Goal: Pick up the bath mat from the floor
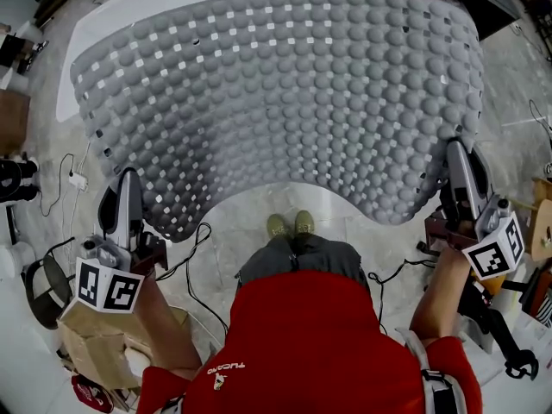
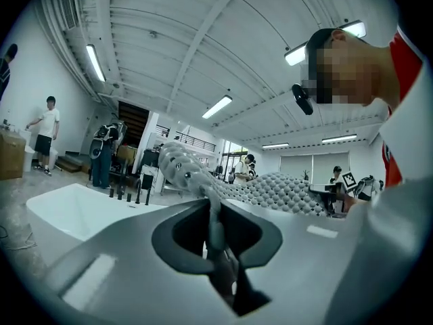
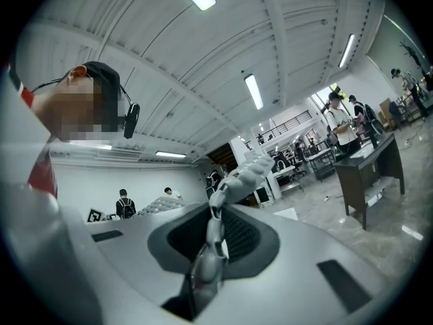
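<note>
Jaws of the left gripper (image 1: 128, 188) are squeezing one near corner of the bath mat (image 1: 285, 93). It is hanging off the floor (image 1: 250, 210), sagging, looking soft and bendy. The right gripper (image 1: 459, 158) is pinching the other corner.

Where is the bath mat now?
In the head view the bath mat stretches across the middle, beyond the person's shoes, with the left gripper and the right gripper each shut on a near corner.
</note>
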`<state>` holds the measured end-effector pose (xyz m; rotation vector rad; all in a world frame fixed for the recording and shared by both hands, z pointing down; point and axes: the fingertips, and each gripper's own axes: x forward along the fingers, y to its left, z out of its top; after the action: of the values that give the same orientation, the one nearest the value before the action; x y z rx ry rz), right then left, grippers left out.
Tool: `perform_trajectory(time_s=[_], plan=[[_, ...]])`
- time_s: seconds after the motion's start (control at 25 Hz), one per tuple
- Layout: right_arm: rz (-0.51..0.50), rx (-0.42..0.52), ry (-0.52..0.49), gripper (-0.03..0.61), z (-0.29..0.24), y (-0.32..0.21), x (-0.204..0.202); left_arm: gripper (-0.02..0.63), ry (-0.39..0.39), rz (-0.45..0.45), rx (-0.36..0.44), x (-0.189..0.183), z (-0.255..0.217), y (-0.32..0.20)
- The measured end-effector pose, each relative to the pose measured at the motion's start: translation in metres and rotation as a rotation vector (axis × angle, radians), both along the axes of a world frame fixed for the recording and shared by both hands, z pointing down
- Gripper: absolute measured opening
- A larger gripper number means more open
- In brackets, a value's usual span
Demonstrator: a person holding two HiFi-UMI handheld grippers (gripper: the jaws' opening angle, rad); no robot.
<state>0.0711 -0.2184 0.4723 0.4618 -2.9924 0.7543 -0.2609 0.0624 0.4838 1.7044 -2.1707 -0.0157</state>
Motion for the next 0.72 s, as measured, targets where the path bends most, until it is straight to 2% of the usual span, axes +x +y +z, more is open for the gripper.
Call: perform_trajectory(time_s=[0.16,0.4,0.72], plan=[[-0.009,0.034,-0.007,0.046,-0.033,0.009,-0.007,0.04,-0.003,0.016,0.019,-0.002,-0.015,0.005],[-0.009,0.044,-0.028,0.046,-0.003,0.01,-0.01,0.038,0.001,0.02,0.035,-0.002,0.018,0.005],[-0.002,0.053,-0.041,0.046,-0.003,0.009,-0.009,0.038,-0.012,0.032,0.047,0.0,0.014,0.003]])
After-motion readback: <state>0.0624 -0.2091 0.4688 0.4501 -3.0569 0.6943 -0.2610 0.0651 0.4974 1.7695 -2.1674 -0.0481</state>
